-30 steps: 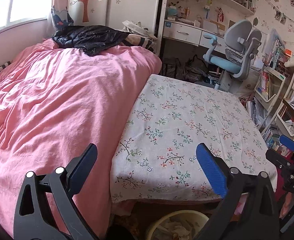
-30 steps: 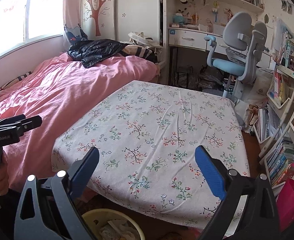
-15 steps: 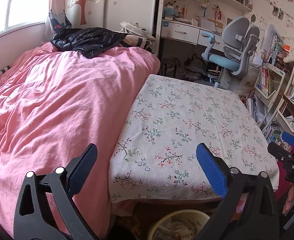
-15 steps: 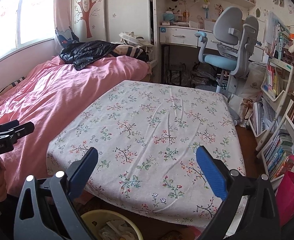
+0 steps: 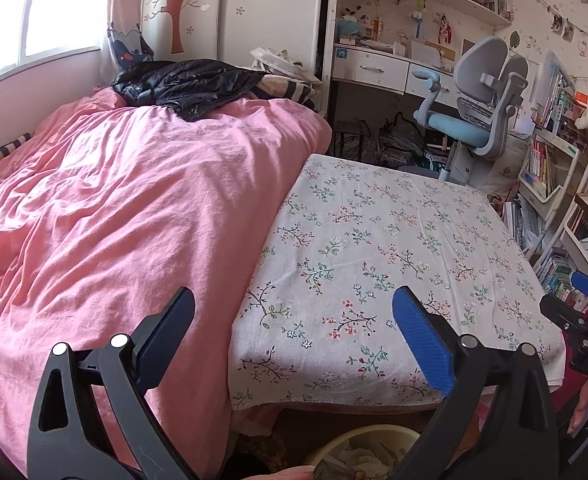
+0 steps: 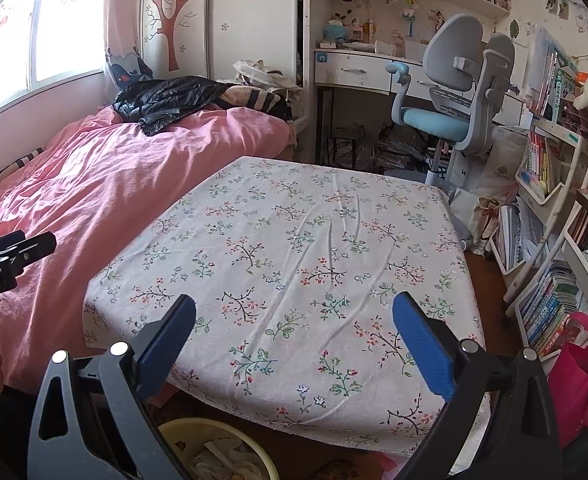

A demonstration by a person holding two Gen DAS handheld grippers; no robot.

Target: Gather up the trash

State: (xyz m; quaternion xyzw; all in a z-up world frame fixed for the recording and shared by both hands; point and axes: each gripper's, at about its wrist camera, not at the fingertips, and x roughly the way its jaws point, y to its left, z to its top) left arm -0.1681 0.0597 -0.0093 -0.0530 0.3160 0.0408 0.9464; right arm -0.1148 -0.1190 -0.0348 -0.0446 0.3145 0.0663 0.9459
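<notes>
Both views have drawn slightly nearer the floral-cloth tabletop (image 6: 294, 248) since the earlier frames. Your left tool (image 5: 294, 336) and right tool (image 6: 294, 338) hover with fingers apart above its near edge; the round yellow trash bin (image 6: 230, 432), holding crumpled paper, sits below that edge.

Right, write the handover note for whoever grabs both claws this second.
Left claw: open, empty, held over the near edge of the floral-cloth-covered table.
Right claw: open, empty, over the same table.
Round pale-yellow plastic trash bin: on the floor below the table's near edge, crumpled paper already inside.
Done: nothing lies on the tabletop; it looks cleared.
Left: no loose trash shows nearby. Check the pink quilted bed and the floor by the grey-and-blue desk chair.
</notes>
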